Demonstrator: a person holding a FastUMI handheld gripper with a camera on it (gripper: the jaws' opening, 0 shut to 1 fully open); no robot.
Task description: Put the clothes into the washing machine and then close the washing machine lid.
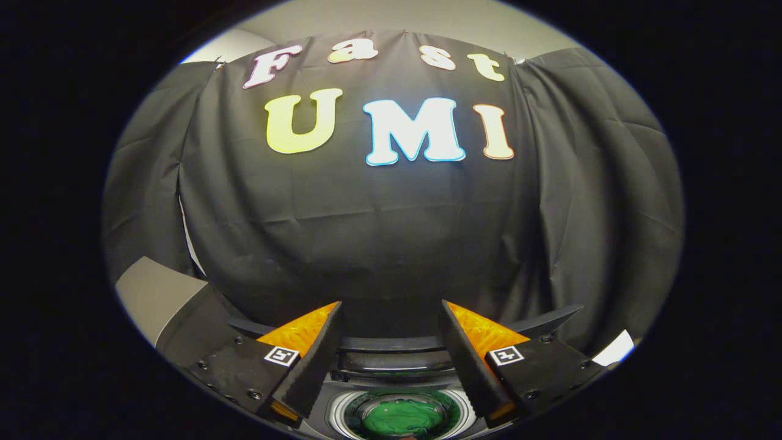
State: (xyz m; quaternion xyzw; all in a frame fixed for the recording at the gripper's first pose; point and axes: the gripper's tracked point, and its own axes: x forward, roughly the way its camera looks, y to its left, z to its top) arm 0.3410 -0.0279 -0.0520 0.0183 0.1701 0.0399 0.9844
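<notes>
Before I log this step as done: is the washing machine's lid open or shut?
Open: the washing machine drum opening shows green cloth inside, below the hand-held gripper, whose fingers are spread.

Washing machine (400, 360) carries things — green clothes (403, 417) lie in its drum.

You find no readable words or numbers here. Two small square black-and-white coded tags (281, 355) sit one on each finger of the gripper (391, 304), whose fingers are spread apart and hold nothing.
</notes>
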